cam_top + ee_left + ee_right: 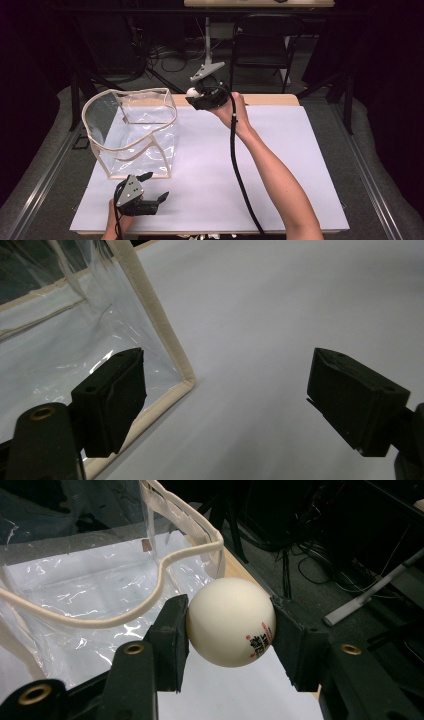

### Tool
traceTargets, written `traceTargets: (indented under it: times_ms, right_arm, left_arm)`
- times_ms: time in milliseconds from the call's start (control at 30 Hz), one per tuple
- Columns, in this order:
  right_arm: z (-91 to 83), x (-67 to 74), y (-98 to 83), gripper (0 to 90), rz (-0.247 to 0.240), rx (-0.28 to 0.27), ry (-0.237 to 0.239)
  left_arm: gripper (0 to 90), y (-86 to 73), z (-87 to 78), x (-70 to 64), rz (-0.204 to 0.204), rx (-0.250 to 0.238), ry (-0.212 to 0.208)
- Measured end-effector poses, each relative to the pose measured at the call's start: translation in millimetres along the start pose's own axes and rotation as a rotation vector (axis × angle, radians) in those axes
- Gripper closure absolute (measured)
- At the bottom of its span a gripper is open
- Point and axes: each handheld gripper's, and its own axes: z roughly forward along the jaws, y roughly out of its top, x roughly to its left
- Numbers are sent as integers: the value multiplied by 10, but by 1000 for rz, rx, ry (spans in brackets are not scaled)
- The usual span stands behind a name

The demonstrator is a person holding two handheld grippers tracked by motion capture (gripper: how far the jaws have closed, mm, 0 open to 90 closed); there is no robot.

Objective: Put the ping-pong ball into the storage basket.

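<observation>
A white ping-pong ball with red and black print is clamped between the two black pads of my right gripper. In the high view that right gripper and the ball are raised near the table's far edge, just right of a clear plastic bag with a cream rim. The bag stands open, its rim sagging. My left gripper rests near the front edge, in front of the bag, jaws wide apart with nothing between them. The bag's lower corner lies by its left pad.
A white sheet covers the table; its wooden far edge shows behind the right hand. A black chair and a lamp stand sit on the floor beyond the table. The right gripper's cable trails over the sheet.
</observation>
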Motion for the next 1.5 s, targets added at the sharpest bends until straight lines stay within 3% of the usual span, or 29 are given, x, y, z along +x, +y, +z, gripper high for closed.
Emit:
traceTargets:
  times_ms: [1500]
  right_arm:
    - [180,124,323,513,-28,4,20]
  left_arm:
    - [163,1,-1,0,1,-3,-8]
